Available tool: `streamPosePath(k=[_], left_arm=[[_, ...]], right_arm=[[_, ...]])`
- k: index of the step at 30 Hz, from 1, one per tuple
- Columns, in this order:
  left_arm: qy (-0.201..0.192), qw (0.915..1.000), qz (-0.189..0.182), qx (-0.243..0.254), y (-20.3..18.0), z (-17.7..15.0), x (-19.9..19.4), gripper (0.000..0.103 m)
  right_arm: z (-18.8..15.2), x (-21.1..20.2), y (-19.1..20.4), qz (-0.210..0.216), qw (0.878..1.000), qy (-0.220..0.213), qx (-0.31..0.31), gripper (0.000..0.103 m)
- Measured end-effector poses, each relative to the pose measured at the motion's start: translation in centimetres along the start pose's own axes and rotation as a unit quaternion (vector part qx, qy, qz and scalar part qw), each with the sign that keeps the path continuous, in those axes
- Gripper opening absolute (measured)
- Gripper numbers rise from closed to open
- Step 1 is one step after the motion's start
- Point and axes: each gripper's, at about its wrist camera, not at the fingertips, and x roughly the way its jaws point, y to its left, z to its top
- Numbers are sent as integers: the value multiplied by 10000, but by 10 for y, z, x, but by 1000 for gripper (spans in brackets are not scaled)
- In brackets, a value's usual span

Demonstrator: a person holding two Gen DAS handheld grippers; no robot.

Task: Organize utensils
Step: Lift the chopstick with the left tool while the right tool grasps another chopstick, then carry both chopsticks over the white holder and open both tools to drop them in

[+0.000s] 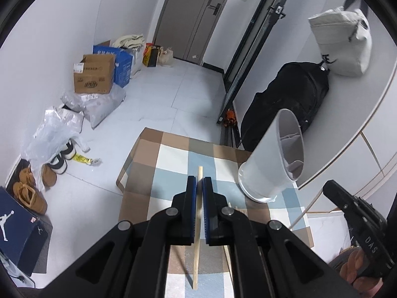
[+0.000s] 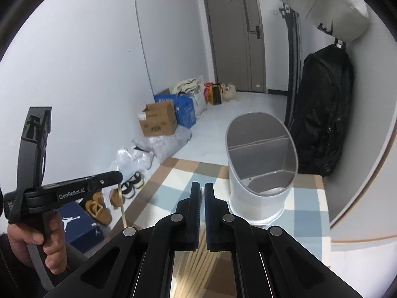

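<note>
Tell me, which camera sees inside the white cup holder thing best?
The right wrist view. It looks down into the white utensil holder, showing its dividers and compartments. The left wrist view shows the holder from the side, with only a narrow slice of its inside.

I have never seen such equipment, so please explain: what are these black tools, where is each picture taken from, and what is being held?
A person holds two hand-held grasping tools, each with a fisheye camera looking along its jaws. One picture comes from the left gripper, shut on a wooden chopstick. The other comes from the right gripper, shut, with blurred wooden sticks below; whether it holds one is unclear. On the checkered tablecloth stands a white divided utensil holder. A hand shows at that picture's left.
</note>
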Motion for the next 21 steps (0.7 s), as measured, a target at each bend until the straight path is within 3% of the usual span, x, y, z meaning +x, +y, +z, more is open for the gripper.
streamPosePath(k=[13,21], left_arm=[[-268,9981,58,546,-60,18,-22,1],[-364,9966,-121,730,-88,41,-32,1]], right_arm=[[15,-31,-26,23,9990,-442,-33,2],[33,-51,-42,88,9975,-690,116,2]])
